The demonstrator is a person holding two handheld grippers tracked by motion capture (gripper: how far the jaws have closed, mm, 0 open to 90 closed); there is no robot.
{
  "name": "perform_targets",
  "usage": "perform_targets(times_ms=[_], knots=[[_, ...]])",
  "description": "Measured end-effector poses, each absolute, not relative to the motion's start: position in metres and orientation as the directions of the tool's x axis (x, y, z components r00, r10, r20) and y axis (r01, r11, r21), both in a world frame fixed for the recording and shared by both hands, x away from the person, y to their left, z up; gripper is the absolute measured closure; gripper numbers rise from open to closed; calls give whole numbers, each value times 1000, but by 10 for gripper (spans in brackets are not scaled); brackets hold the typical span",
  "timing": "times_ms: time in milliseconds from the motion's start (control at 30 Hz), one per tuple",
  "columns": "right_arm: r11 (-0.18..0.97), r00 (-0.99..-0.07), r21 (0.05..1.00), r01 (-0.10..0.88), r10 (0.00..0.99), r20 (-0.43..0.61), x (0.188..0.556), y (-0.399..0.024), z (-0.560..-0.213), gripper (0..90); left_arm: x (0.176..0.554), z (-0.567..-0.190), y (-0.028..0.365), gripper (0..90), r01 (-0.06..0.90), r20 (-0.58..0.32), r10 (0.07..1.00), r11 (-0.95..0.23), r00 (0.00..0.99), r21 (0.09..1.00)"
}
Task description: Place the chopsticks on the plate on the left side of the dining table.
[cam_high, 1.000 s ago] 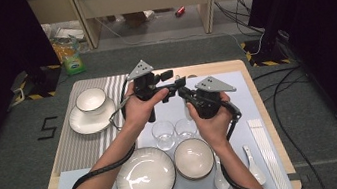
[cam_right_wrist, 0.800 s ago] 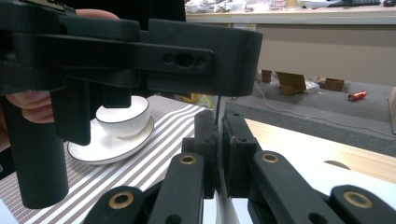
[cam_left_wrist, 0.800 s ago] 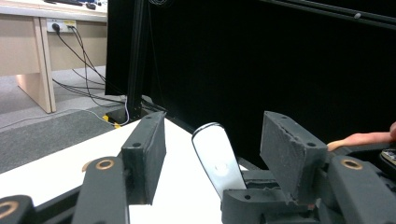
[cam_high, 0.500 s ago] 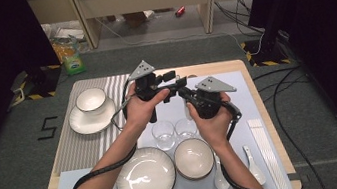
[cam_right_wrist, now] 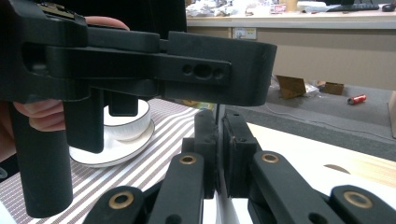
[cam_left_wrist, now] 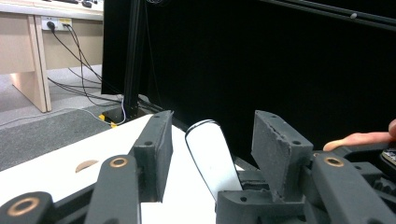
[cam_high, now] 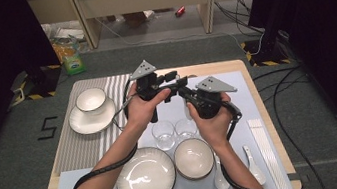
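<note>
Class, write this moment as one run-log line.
right gripper: shut on white piece | left gripper: fingers just closing around it, not yet touching | both above table

High view above, looking down over table [cam_high: 253,69]; gripper views close along own jaws, sharing its tabletop.

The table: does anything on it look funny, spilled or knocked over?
Nothing is spilled or broken. The odd bit is one white spoon: it is up off the table, pinched in the right gripper, while the other spoons lie flat beside the bowl.
</note>
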State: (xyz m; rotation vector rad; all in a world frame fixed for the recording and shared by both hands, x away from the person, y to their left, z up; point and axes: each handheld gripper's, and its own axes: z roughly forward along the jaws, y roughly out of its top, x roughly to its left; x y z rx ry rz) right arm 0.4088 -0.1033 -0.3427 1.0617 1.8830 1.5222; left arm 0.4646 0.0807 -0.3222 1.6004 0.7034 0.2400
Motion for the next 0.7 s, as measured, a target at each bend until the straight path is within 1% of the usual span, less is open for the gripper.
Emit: perform_targets(times_ms=[233, 467, 700], knots=[[71, -578, 964, 255, 811, 93, 408, -102, -342, 859, 466, -322, 81, 506, 303, -255, 561, 7, 788, 953], [71, -578, 965, 252, 811, 91, 407, -102, -342, 859, 465, -322, 81, 558, 302, -256, 556, 10, 790, 953], [76, -581, 968, 238, 810, 79, 407, -102, -341, 859, 465, -322, 81, 571, 306, -262, 554, 15, 790, 952]])
